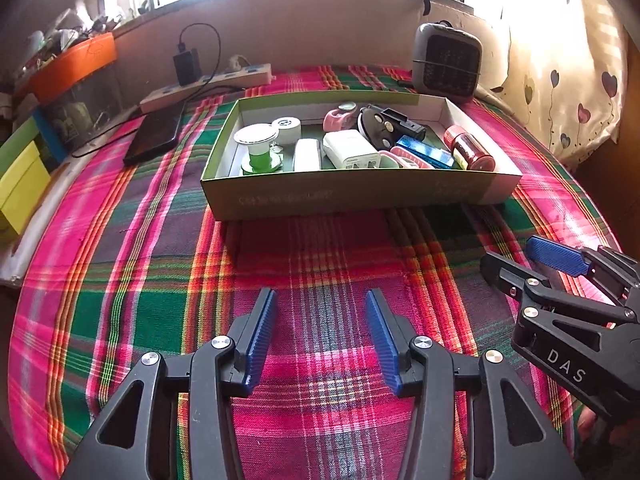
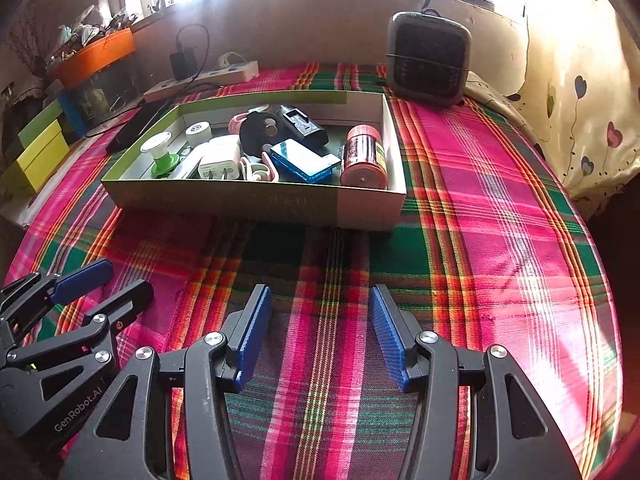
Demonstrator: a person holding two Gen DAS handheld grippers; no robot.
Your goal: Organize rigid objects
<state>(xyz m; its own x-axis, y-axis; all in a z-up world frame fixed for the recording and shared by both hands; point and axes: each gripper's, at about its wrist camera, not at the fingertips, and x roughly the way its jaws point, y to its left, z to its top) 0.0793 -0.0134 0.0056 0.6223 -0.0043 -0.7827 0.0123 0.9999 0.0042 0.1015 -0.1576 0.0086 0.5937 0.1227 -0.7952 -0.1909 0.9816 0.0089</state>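
A shallow green cardboard box [image 1: 280, 196] [image 2: 224, 200] lies on the plaid cloth and holds several rigid items: a green-and-white spool [image 1: 256, 146] [image 2: 160, 154], a white charger [image 1: 350, 152] [image 2: 218, 162], a blue case [image 1: 426, 152] [image 2: 300, 160], a red-lidded jar [image 1: 470, 148] [image 2: 364, 156] and a black gadget [image 1: 384, 124] [image 2: 304, 124]. My left gripper [image 1: 321, 300] [image 2: 120, 284] hovers open over bare cloth in front of the box, nothing between its blue pads. My right gripper [image 2: 320, 296] [image 1: 516, 256] stands open beside it, to its right, also empty.
A grey heater [image 1: 446, 62] [image 2: 428, 60] stands behind the box at the right. A power strip [image 1: 208, 84] with a plugged charger, a dark phone [image 1: 156, 132], coloured boxes [image 1: 20, 184] and an orange bin [image 1: 76, 64] line the left side. A heart-print pillow [image 2: 580, 120] lies at right.
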